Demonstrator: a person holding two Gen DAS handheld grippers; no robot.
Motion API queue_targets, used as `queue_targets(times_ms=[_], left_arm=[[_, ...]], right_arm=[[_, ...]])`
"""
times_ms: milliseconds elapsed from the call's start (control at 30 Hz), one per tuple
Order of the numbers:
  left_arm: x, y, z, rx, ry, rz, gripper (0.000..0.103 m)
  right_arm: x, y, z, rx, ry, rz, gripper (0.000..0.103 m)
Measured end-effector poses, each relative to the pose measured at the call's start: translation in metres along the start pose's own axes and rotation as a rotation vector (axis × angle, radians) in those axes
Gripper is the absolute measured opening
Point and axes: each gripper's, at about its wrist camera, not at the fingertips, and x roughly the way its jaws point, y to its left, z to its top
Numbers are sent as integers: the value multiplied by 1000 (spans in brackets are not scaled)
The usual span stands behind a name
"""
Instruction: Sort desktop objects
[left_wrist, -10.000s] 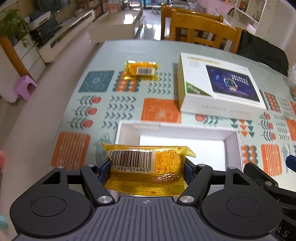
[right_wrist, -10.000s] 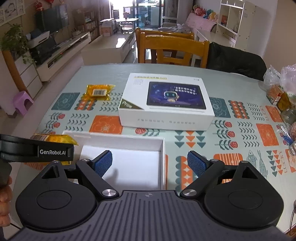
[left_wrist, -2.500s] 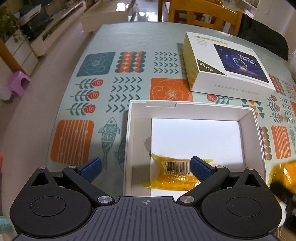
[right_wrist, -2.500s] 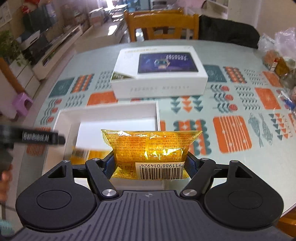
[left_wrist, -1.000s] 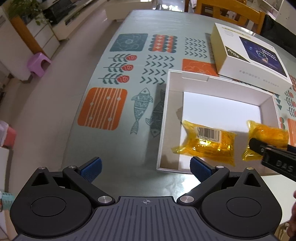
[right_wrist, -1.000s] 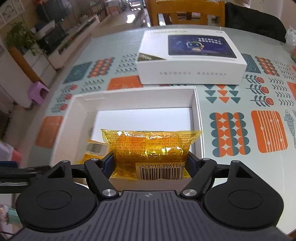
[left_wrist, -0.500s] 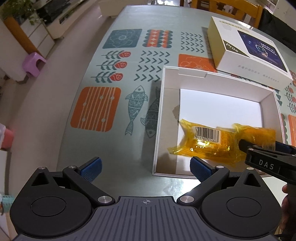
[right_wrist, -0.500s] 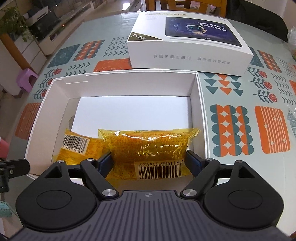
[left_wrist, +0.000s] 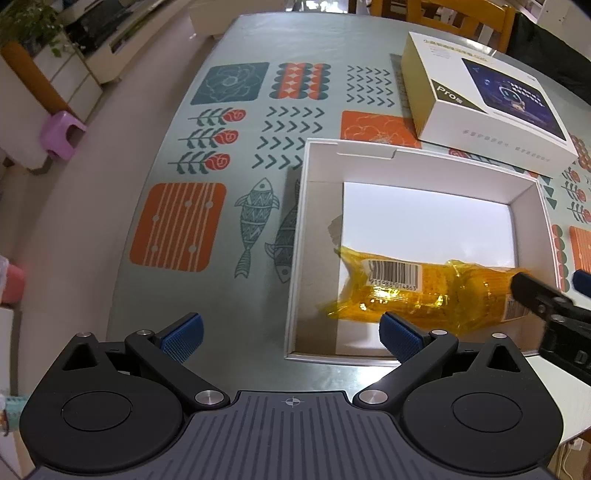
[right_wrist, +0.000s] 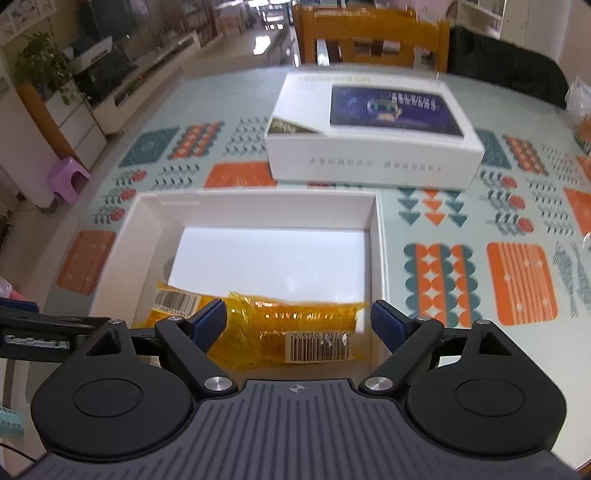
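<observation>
two yellow snack packs (right_wrist: 291, 334) lie side by side at the white box's (right_wrist: 258, 205) near wall; both tools (left_wrist: 291, 334) (right_wrist: 297, 323) released.

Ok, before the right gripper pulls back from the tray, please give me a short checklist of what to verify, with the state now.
1. Right gripper open: ok, both pads stand apart from the packet.
2. Second packet inside the tray: ok, at the near wall.
3. First packet inside too: ok, touching or overlapping the second.
4. Left gripper open and holding nothing: ok.
5. Packet free of the pads: cannot tell, the picture is blurred.
6. Tablet box out of the way: ok, behind the tray.
</observation>
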Motion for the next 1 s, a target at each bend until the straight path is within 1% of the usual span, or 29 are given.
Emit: queue_targets(times_ms=[100, 300, 600, 767, 867, 1000], left_arm=[[-1, -5, 1, 4, -2, -4, 103], [-5, -19, 1, 24, -12, -11, 103], [-1, -44, -1, 59, 18, -35, 103], [0, -57, 4, 90, 15, -39, 103], [1, -62, 9, 104, 15, -40, 103], [2, -62, 23, 112, 3, -37, 103]], right_arm=[[-10, -2, 4, -25, -26, -25, 103], [-23, -9, 6, -12, -29, -51, 103], [-32, -22, -6, -3, -4, -76, 103], [-33, -35, -6, 25, -1, -90, 103], [-31, -42, 0, 30, -11, -96, 103], [-24, -57, 18, 38, -33, -93, 103]])
